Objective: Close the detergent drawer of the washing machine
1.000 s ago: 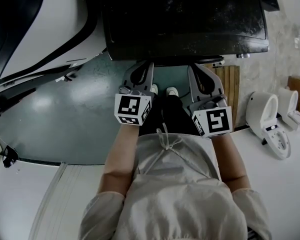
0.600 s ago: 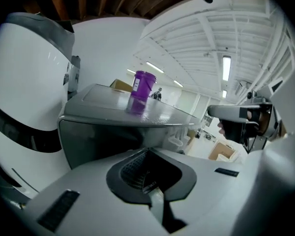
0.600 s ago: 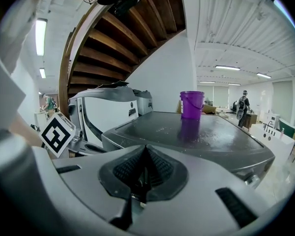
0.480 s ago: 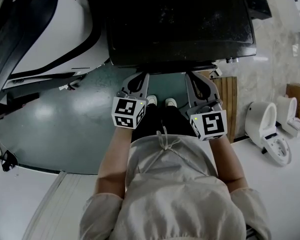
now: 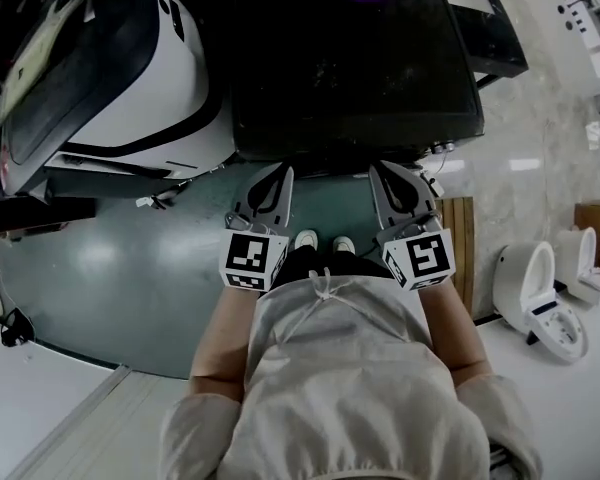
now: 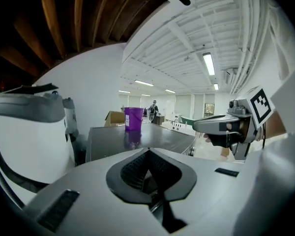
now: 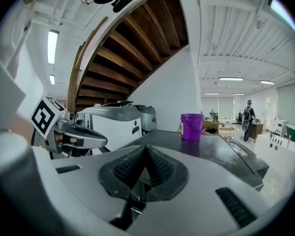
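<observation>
Showroom floor (image 5: 130, 258), facing washer (image 5: 350, 68): holding left gripper (image 5: 278, 175) and right gripper (image 5: 385, 173) level, fingers together, empty; not seeing drawer, so probably locating it first, then pushing squarely.

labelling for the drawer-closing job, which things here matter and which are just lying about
For the job:
- black flat-topped machine, likely the washer; no drawer shows
- left gripper, shut, empty
- right gripper, shut, empty

Lying about:
- purple plastic bucket on that machine
- white and black curved appliance
- white ceramic toilets
- brown slatted wooden mat
</observation>
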The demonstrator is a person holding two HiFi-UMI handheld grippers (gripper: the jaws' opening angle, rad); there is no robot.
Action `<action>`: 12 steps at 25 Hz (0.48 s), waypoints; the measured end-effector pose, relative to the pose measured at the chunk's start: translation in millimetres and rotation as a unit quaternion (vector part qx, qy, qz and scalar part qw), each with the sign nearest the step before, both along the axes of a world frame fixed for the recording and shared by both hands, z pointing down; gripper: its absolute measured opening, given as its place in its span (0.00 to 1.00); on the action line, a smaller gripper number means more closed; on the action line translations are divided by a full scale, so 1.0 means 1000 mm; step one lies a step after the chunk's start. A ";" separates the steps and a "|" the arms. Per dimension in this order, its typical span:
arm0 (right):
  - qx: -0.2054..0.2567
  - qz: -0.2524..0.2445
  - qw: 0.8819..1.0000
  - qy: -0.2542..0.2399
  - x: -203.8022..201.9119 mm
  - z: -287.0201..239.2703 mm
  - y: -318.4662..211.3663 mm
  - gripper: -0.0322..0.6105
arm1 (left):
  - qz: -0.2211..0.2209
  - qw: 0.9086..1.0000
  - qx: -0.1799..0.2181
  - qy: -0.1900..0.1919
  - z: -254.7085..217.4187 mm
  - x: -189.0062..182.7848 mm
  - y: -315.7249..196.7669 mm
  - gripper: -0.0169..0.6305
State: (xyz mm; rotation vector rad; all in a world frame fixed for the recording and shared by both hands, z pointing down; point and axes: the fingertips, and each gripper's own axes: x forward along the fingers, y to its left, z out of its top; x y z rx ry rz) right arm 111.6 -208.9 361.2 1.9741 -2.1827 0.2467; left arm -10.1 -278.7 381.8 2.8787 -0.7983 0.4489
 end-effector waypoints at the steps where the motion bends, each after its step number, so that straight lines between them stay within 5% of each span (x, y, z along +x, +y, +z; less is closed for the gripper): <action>1: 0.009 -0.003 1.000 0.002 0.001 -0.008 0.000 0.06 | 0.001 1.000 0.014 0.003 -0.013 0.000 0.002 0.05; 7: 0.060 -0.008 0.998 0.000 0.008 -0.060 0.007 0.06 | -0.020 0.997 0.075 0.004 -0.083 -0.010 0.008 0.05; 12: 0.096 -0.043 0.993 0.056 -0.002 -0.099 0.015 0.06 | -0.018 0.996 0.084 0.039 -0.134 -0.019 0.018 0.05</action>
